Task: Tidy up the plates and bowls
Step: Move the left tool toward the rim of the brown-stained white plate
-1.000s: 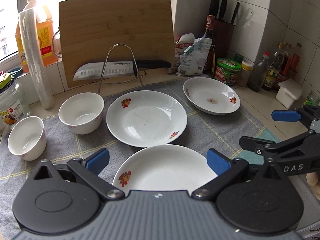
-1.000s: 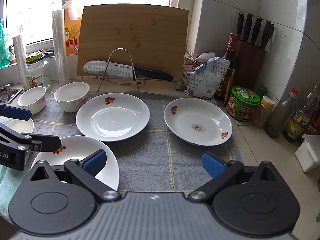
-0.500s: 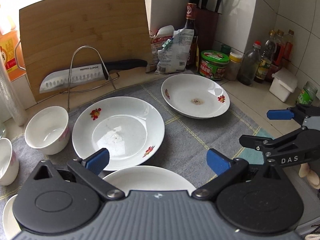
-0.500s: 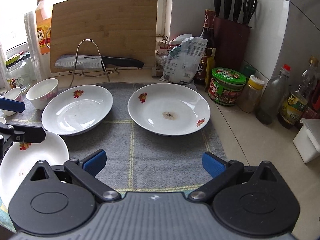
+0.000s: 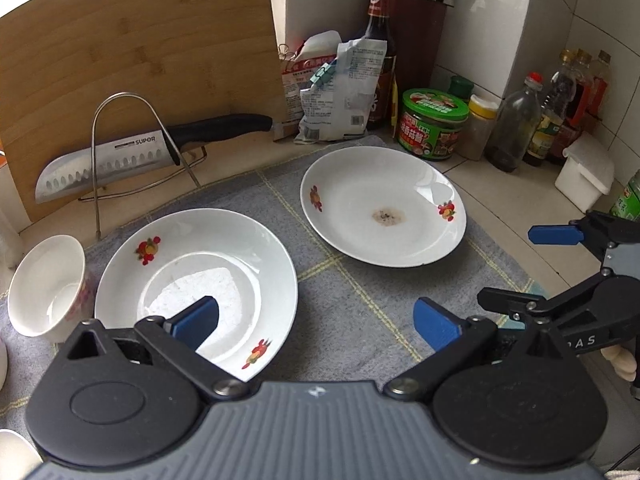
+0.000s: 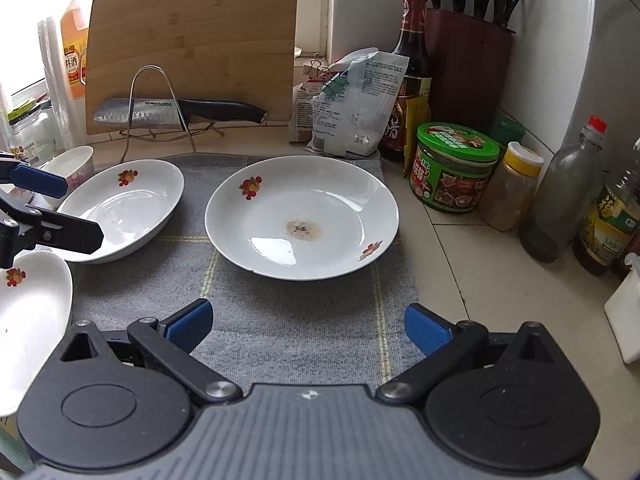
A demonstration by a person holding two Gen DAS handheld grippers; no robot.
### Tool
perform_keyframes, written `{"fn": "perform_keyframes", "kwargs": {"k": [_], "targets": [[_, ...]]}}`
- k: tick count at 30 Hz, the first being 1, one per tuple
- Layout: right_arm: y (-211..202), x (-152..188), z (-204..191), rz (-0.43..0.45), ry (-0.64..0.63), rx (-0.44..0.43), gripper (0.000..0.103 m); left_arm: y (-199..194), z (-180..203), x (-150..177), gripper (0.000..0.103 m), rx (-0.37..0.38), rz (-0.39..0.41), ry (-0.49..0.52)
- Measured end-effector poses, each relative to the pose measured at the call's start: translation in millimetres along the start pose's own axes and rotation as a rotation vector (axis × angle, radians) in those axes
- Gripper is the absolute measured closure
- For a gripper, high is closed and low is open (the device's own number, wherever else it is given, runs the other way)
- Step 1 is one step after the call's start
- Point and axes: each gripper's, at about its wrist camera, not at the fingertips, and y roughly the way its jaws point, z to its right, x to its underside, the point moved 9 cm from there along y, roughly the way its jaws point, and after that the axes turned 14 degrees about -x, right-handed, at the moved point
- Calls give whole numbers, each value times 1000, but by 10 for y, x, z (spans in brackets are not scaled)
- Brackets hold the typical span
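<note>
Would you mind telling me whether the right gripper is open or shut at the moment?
Open: the right gripper has its blue pads spread wide with only grey mat between them.

Bare grey mat (image 6: 280,320) in front of stained plate (image 6: 302,216) gives open approach. Jars and bottles (image 6: 456,168) crowd its right; knife rack (image 6: 160,120) stands behind.

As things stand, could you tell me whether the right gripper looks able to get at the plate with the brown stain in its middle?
Probably yes. The right gripper is open and faces the stained plate head on, with only bare grey mat between them. The left gripper hangs off to the side, over the other plates.
</note>
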Motion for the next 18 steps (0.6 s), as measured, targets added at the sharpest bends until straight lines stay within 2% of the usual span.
{"fn": "perform_keyframes", "kwargs": {"k": [12, 18], "targets": [[283, -104, 206, -56, -87, -108, 0, 60, 29, -82, 1, -91, -52, -80], [353, -122, 299, -66, -102, -132, 0, 88, -25, -171, 1, -140, -51, -98]]}}
